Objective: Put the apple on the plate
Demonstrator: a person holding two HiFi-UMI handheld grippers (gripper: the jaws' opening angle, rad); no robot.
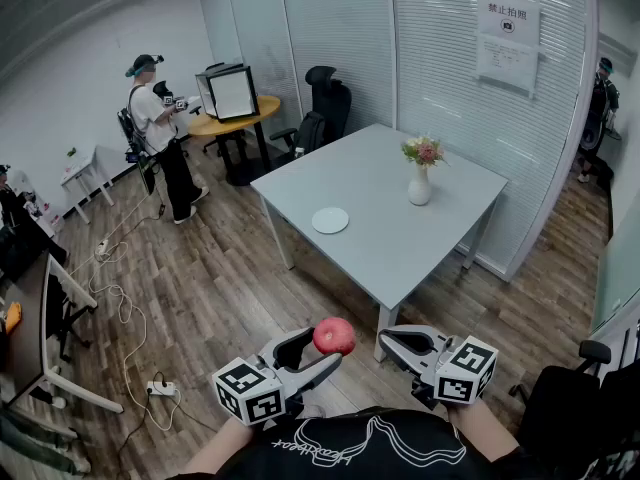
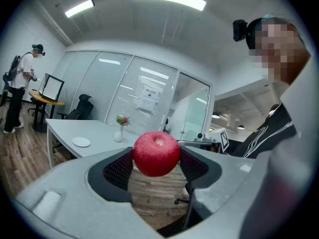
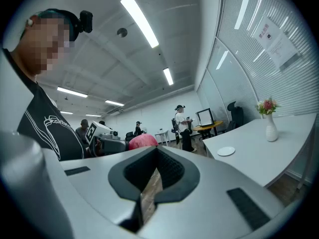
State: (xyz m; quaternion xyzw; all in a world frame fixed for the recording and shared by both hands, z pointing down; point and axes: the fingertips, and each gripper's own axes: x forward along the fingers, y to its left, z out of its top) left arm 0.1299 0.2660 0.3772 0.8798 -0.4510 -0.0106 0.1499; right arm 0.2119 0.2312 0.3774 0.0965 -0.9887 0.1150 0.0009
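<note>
A red apple [image 1: 335, 334] sits between the jaws of my left gripper [image 1: 322, 354], which is shut on it. I hold it low in front of my body, above the wooden floor. In the left gripper view both dark pads press the apple [image 2: 156, 153] from the sides. My right gripper [image 1: 386, 338] hangs just right of the apple, shut, with nothing between its jaws. From the right gripper view the apple [image 3: 142, 141] shows just beyond the closed right gripper [image 3: 151, 179]. The white plate [image 1: 330, 220] lies near the left edge of the grey table [image 1: 400, 248], well ahead of both grippers.
A white vase with flowers [image 1: 420, 180] stands on the table right of the plate. Black office chairs [image 1: 325, 103] stand behind the table, and another chair [image 1: 570, 388] is at my right. A person [image 1: 160, 133] stands by a round desk at the back left. Cables and a power strip [image 1: 160, 388] lie on the floor.
</note>
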